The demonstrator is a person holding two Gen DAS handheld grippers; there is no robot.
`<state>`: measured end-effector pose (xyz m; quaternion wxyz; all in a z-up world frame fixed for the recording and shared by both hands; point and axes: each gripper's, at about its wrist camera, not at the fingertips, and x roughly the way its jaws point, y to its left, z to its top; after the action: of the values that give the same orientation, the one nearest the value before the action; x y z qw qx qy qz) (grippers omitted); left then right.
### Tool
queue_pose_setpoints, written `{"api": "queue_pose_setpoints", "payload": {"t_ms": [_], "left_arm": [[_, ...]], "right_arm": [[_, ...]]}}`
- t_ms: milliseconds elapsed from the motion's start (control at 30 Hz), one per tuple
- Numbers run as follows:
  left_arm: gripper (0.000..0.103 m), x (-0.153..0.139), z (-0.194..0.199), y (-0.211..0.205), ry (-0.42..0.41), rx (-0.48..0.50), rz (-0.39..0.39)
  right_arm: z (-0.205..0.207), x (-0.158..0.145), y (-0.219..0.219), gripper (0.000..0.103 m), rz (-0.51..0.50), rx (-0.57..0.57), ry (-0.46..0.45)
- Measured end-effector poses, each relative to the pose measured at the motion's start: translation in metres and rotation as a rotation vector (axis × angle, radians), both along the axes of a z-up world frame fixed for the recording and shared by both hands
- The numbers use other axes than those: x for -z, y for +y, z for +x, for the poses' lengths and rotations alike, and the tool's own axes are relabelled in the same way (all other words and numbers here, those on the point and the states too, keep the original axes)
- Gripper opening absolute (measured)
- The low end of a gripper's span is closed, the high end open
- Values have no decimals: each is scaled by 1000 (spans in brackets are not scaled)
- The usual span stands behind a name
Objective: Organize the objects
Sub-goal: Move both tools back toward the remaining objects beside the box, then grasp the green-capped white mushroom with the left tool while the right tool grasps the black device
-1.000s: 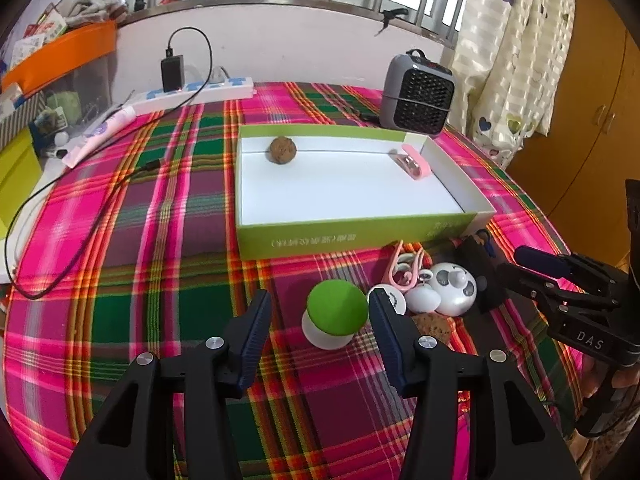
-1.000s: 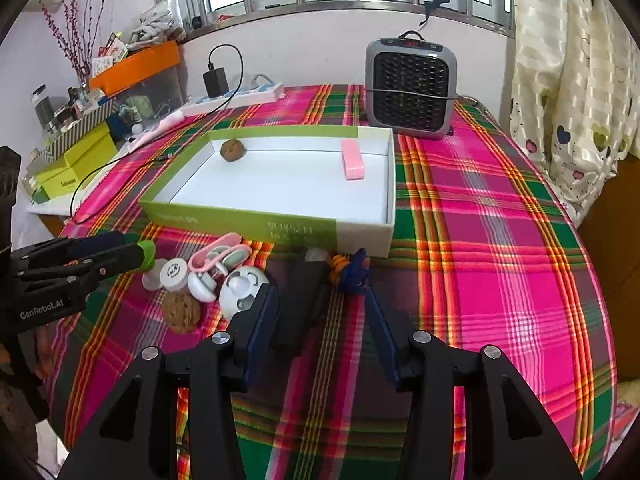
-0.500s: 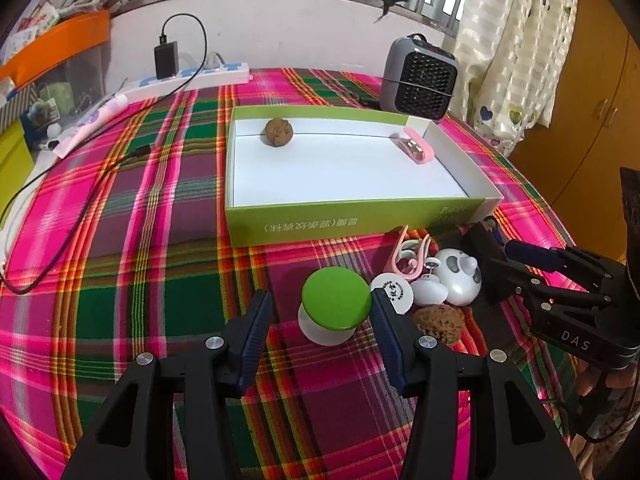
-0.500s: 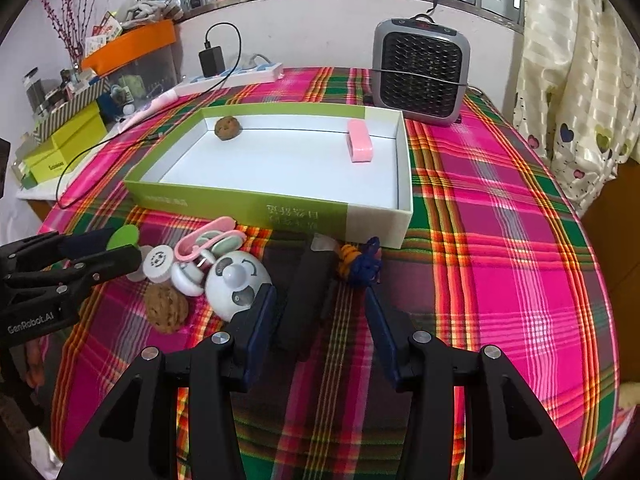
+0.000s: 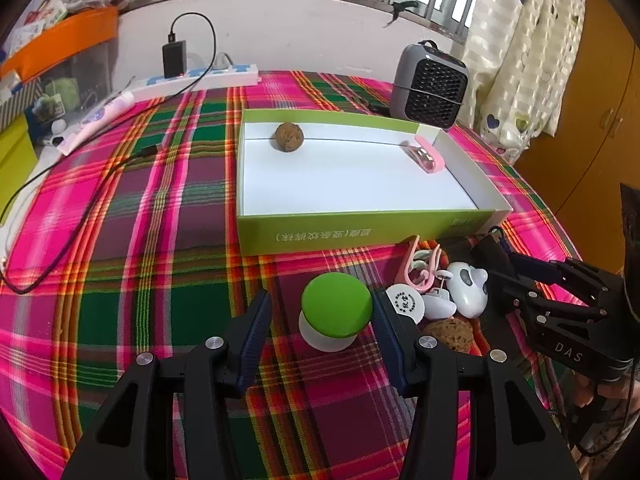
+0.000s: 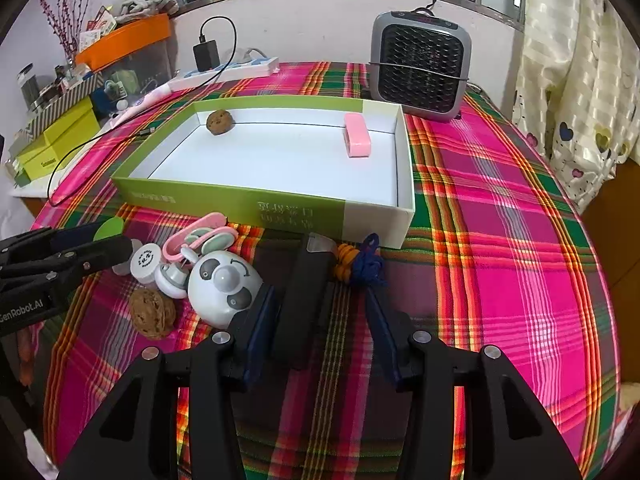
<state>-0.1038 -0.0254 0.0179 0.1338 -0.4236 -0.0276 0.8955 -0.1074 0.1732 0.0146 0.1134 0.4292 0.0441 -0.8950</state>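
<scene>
Straddling the green-capped mushroom toy (image 5: 336,314), your left gripper (image 5: 320,320) has its fingers spread, one pad seemingly brushing the cap. Your right gripper (image 6: 320,316) stands spread around the black bar (image 6: 304,296), not pinching it. Just beyond lie the panda toy (image 6: 224,288) and a walnut (image 6: 152,314). Farther back, the green tray (image 6: 224,200) holds another walnut (image 6: 220,122) and a pink block (image 6: 357,140).

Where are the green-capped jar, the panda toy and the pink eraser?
green-capped jar (image 5: 337,305): left wrist view, on its green cap.
panda toy (image 6: 224,288): right wrist view, on its white face.
pink eraser (image 6: 357,140): right wrist view, on its top.
</scene>
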Motion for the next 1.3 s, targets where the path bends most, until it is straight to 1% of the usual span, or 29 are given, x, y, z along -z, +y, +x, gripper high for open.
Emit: {"api": "queue_pose_setpoints", "payload": {"t_ms": [167, 333, 400, 633, 1300], "left_arm": [[49, 3, -3, -1, -6, -22, 4], [49, 3, -3, 0, -4, -27, 3], [45, 3, -3, 1, -1, -29, 6], [31, 1, -3, 5, 4, -10, 13], [31, -1, -4, 4, 6, -20, 14]], "right_arm": [[1, 2, -4, 31, -3, -22, -8], [1, 2, -5, 28, -6, -27, -5], [1, 2, -4, 25, -10, -27, -5], [1, 2, -3, 24, -17, -27, -4], [4, 2, -4, 24, -29, -46, -5]]}}
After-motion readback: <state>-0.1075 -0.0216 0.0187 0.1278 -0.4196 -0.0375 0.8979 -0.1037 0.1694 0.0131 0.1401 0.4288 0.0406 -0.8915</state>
